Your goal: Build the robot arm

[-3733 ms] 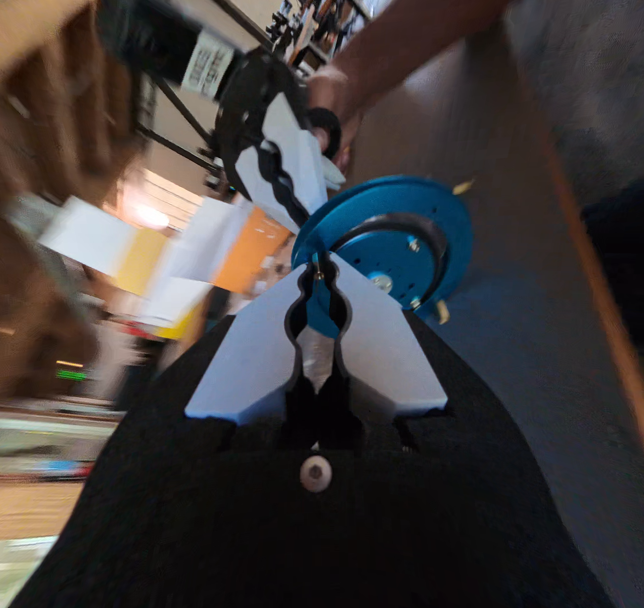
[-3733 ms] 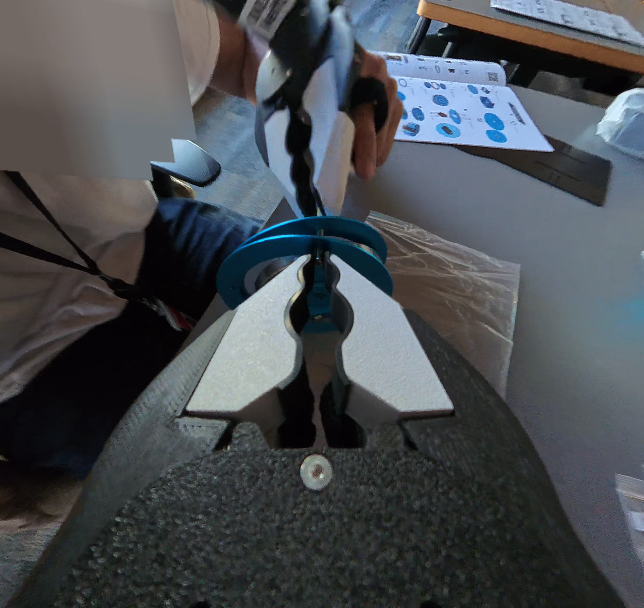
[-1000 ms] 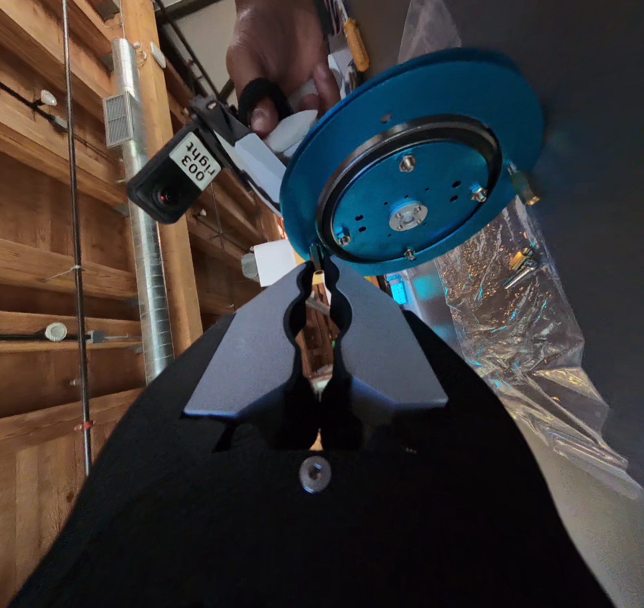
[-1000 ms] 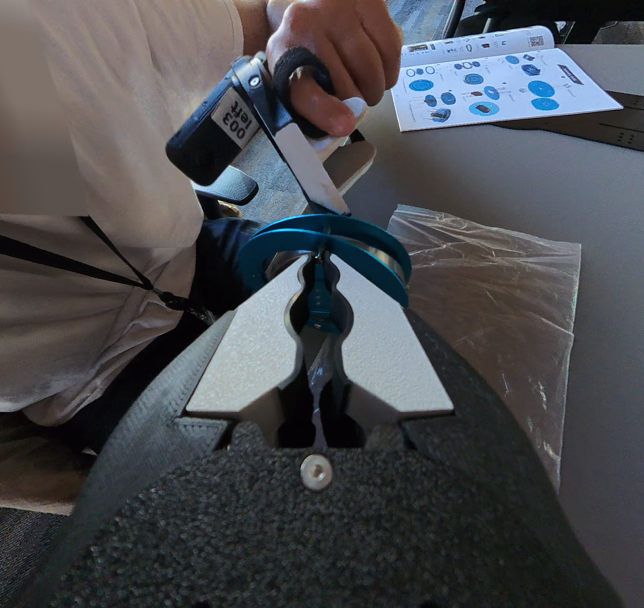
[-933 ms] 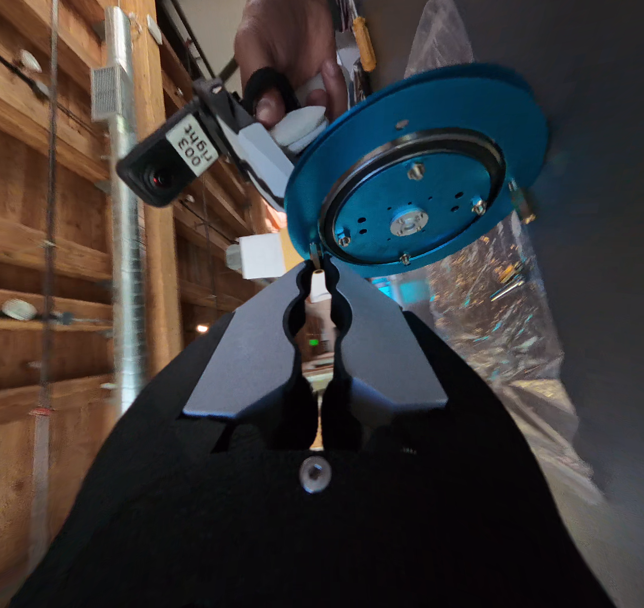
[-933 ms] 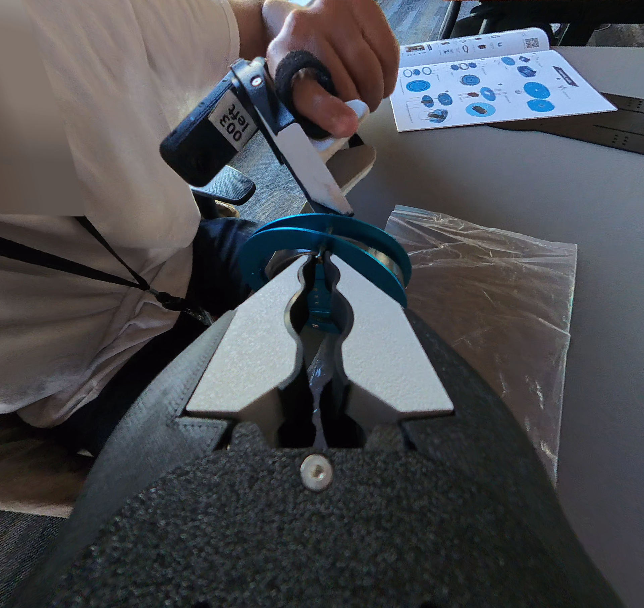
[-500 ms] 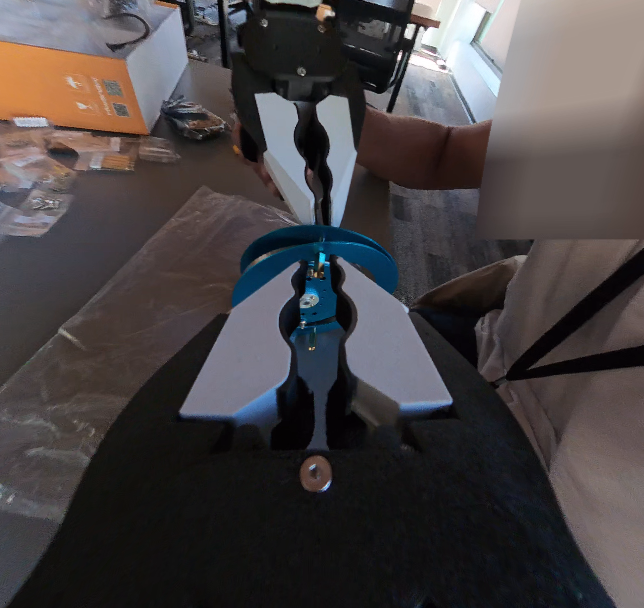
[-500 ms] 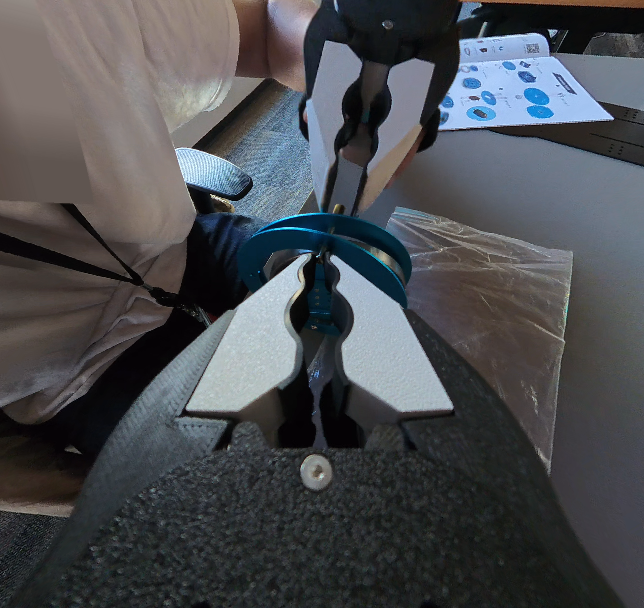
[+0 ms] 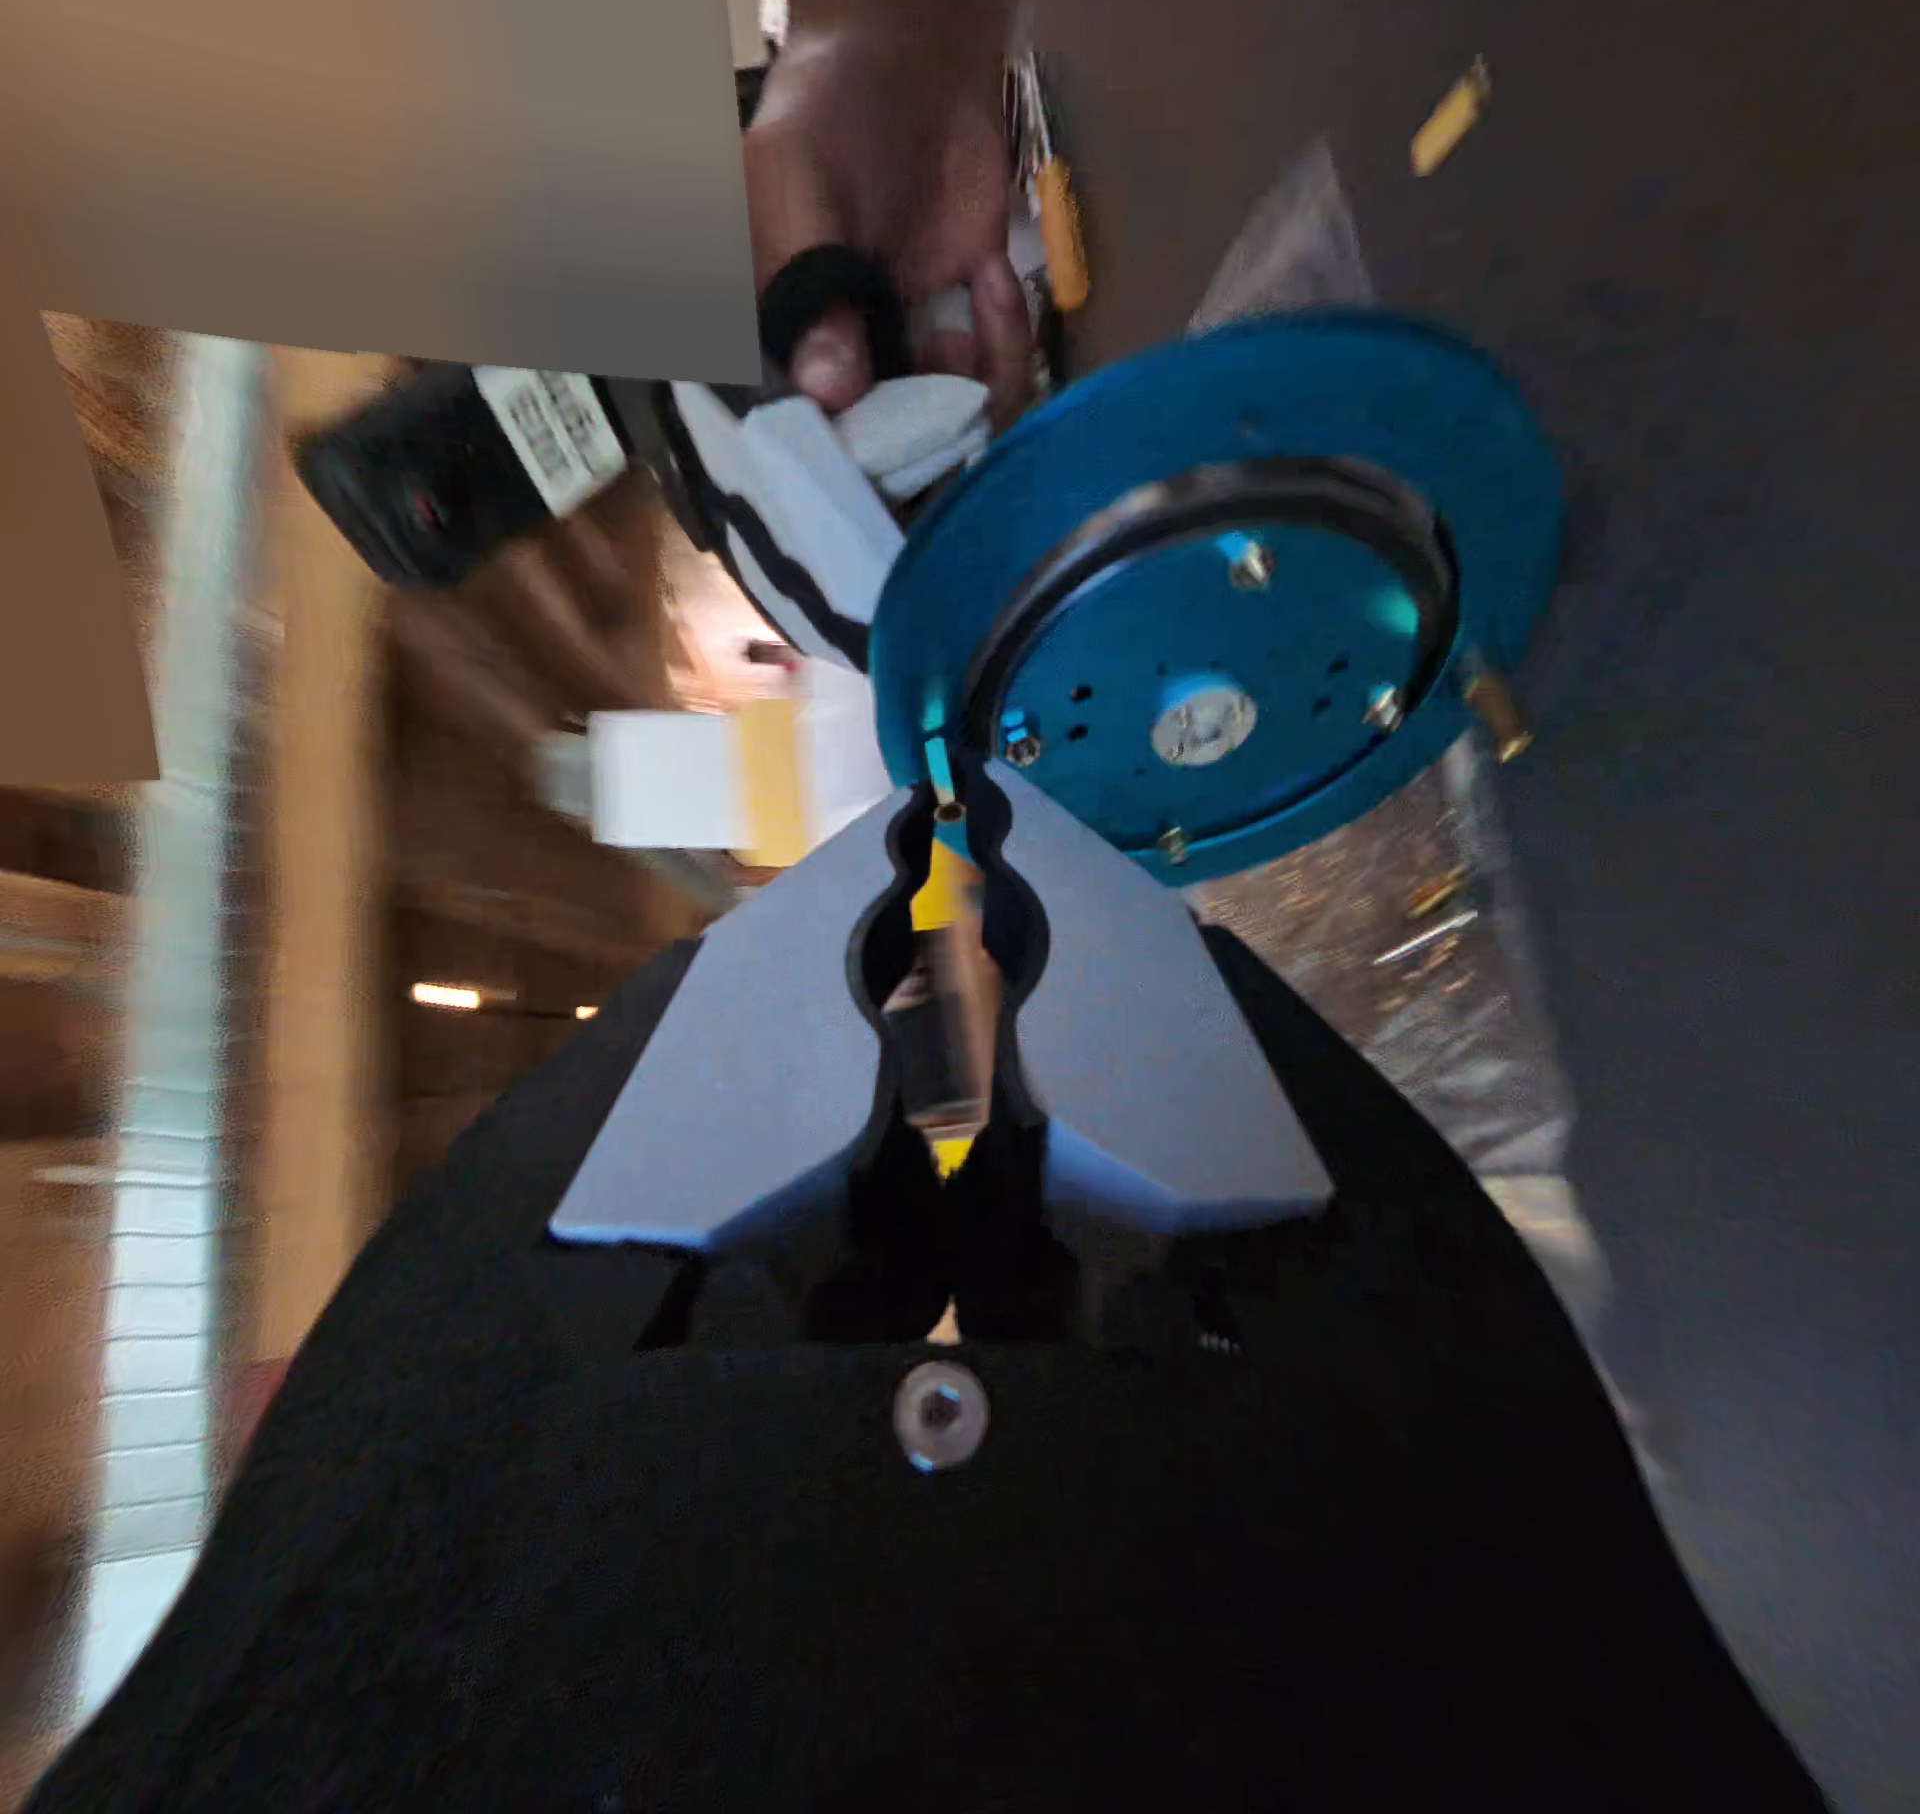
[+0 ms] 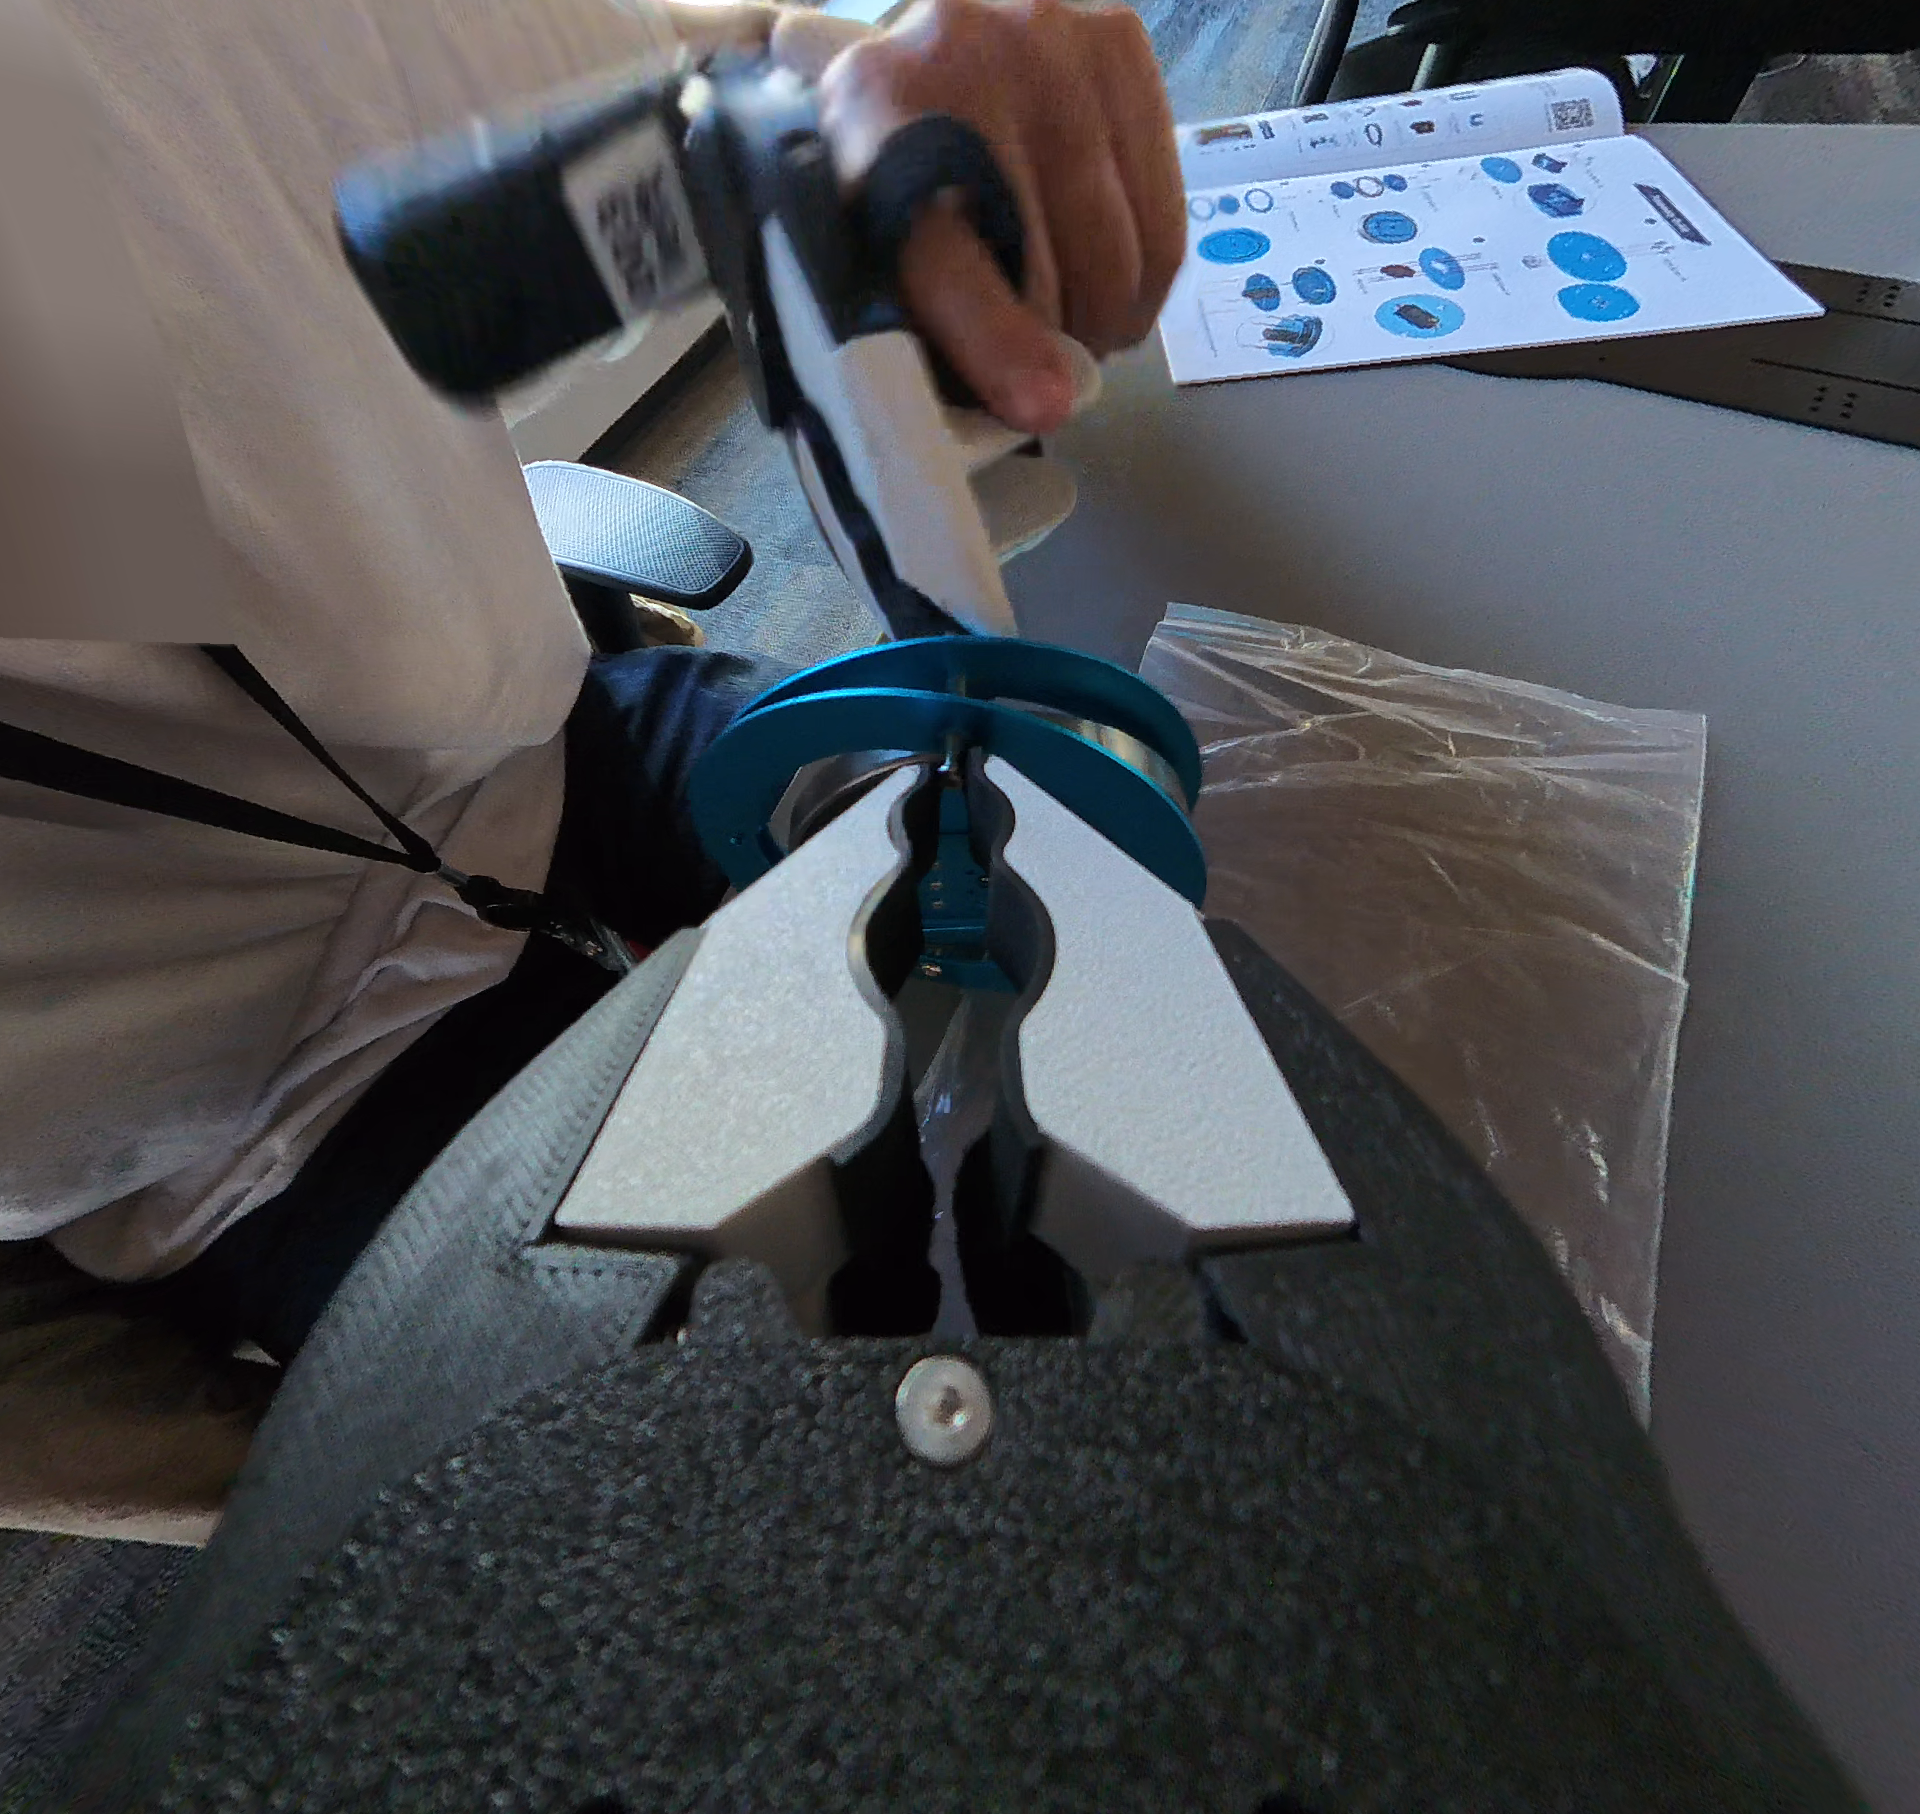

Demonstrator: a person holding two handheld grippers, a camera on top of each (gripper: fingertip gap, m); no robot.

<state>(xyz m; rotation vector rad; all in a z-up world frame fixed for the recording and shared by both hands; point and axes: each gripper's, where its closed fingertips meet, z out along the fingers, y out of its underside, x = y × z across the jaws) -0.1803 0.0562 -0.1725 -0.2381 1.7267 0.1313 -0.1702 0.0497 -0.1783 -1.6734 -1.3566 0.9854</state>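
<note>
Blue disc assembly (image 10: 940, 725) clamped by right gripper (image 10: 951, 788); left gripper (image 9: 951, 808) seemingly pinching brass standoff (image 9: 940, 790) (blurred).

No writing readable. White label (image 10: 631, 229) on the far gripper's black camera body: blurred. Same kind of label (image 9: 548, 434) in left wrist view: also blurred. Instruction sheet (image 10: 1455, 237) on the grey table (image 10: 1455, 538) shows blue part diagrams; print too small.

A grey table (image 10: 1455, 517) is carrying a clear plastic bag (image 10: 1455, 829), lying flat near its left edge. An open instruction sheet (image 10: 1455, 237) is lying farther back, touching a dark flat plate (image 10: 1766, 372).
</note>
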